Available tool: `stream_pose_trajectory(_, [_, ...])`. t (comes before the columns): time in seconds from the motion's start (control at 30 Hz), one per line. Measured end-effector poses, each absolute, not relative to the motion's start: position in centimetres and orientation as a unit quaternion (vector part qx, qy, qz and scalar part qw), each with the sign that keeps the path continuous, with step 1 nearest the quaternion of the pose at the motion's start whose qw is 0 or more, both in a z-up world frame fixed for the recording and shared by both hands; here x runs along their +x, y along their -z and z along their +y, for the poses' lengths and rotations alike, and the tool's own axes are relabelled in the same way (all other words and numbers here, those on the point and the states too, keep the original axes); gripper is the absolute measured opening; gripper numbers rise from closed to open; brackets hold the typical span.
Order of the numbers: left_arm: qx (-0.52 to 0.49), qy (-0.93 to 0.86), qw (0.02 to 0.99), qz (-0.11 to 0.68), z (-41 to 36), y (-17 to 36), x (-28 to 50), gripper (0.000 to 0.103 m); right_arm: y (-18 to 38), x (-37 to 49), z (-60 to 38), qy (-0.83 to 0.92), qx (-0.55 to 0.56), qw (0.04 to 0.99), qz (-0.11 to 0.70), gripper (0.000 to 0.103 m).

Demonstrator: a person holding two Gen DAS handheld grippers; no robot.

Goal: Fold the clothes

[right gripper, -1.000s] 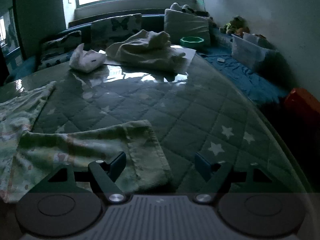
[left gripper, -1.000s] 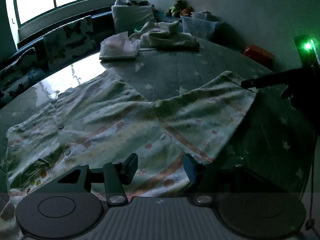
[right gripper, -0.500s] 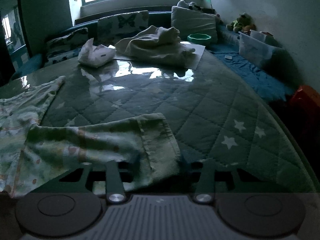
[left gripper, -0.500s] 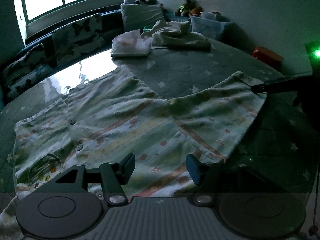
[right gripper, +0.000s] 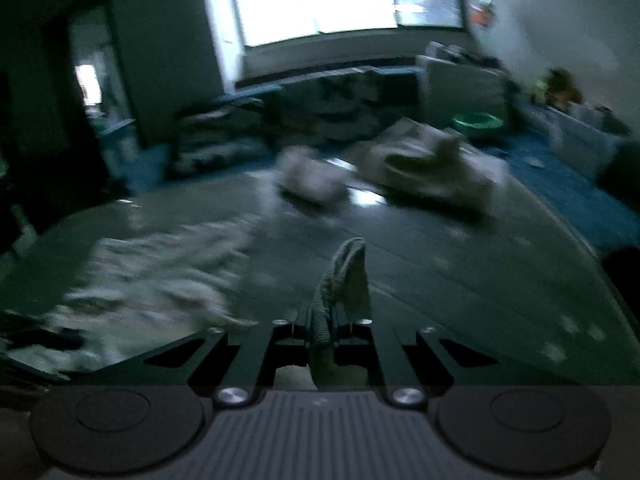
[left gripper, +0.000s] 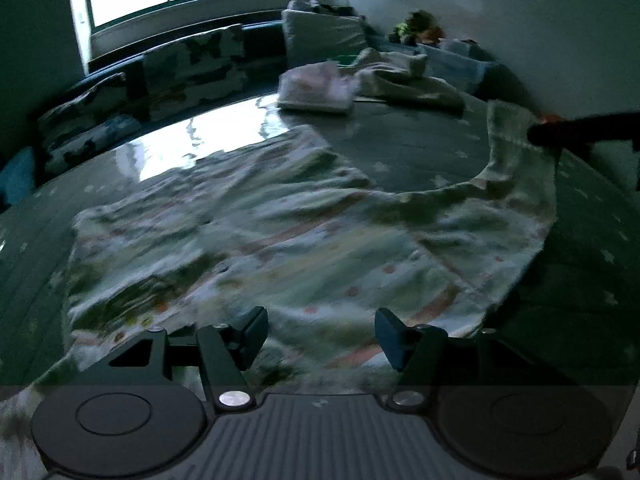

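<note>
My right gripper point(right gripper: 320, 320) pinches the sleeve cuff point(right gripper: 348, 276) at lower centre, raising it for folding, while my left gripper point(left gripper: 320, 332), fingers spreading and empty, hovers over the patterned garment point(left gripper: 280, 240) on the bed point(left gripper: 420, 156).

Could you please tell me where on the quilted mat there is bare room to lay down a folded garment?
The quilted mat is bare between the spread patterned garment, its sleeve lifted by the right gripper, and the folded pile. The starred strip right of the sleeve is bare too. The far edge is crowded with the pile and crumpled cloth.
</note>
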State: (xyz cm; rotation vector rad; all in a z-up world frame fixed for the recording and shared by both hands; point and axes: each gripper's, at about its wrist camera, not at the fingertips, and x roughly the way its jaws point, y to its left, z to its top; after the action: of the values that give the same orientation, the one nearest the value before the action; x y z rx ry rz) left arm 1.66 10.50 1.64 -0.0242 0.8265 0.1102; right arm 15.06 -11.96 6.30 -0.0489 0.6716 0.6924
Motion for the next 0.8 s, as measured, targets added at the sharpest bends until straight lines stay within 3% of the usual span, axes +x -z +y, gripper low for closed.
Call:
stream_pose_trajectory(0.3, [-0.048, -0.099, 0.919, 0.378, 13.7, -2.5, -2.2, 0.065, -9.7, 10.9, -1.3, -0.461, -0.043, 0.835, 0.298, 0.008])
stream_pose_trajectory(0.6, [-0.074, -0.148, 0.916, 0.366, 16.7, -2.7, -5.6, 0.066, -7.3, 8.6, 6.3, -0.512, -0.062, 0.793, 0.323, 0.008])
stream_pose_trajectory(0.8, [-0.089, -0.168, 0.913, 0.361, 18.1, -2.8, -7.0, 0.066, -5.0, 7.9, 7.1, -0.515, -0.086, 0.777, 0.352, 0.016])
